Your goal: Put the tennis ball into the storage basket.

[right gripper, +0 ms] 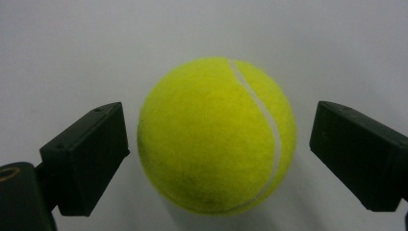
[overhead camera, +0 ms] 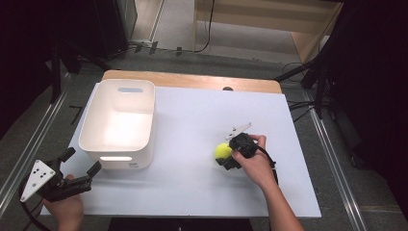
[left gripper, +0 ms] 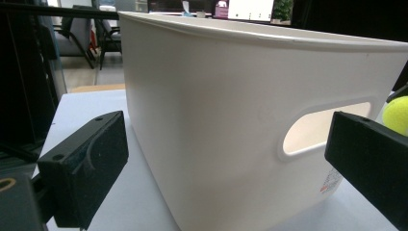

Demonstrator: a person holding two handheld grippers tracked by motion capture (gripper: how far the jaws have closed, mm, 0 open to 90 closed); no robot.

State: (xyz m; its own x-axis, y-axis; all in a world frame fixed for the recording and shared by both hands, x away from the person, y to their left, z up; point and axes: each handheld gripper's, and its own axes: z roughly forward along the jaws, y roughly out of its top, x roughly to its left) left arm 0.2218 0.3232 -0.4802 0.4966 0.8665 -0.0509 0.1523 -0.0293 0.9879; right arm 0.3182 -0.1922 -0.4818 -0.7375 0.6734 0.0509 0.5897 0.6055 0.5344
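A yellow-green tennis ball point(overhead camera: 222, 151) rests on the white tabletop point(overhead camera: 192, 192), right of centre. My right gripper point(overhead camera: 226, 156) points down at it, and in the right gripper view the ball point(right gripper: 216, 137) lies between the two black jaws with a narrow gap on each side, so the pads do not press on it. A white plastic bin point(overhead camera: 125, 161) with handle slots stands at the left. My left gripper point(overhead camera: 82, 161) hovers open at the table's front left corner, facing the bin's near wall point(left gripper: 216, 120) with nothing between its jaws. The ball point(left gripper: 397, 114) peeks past the bin there.
The white board lies on a wooden table whose far edge point(overhead camera: 192, 79) shows behind it. Metal rails point(overhead camera: 29, 144) run along the floor on both sides, and dark stands and cables sit at the back right point(overhead camera: 312, 86).
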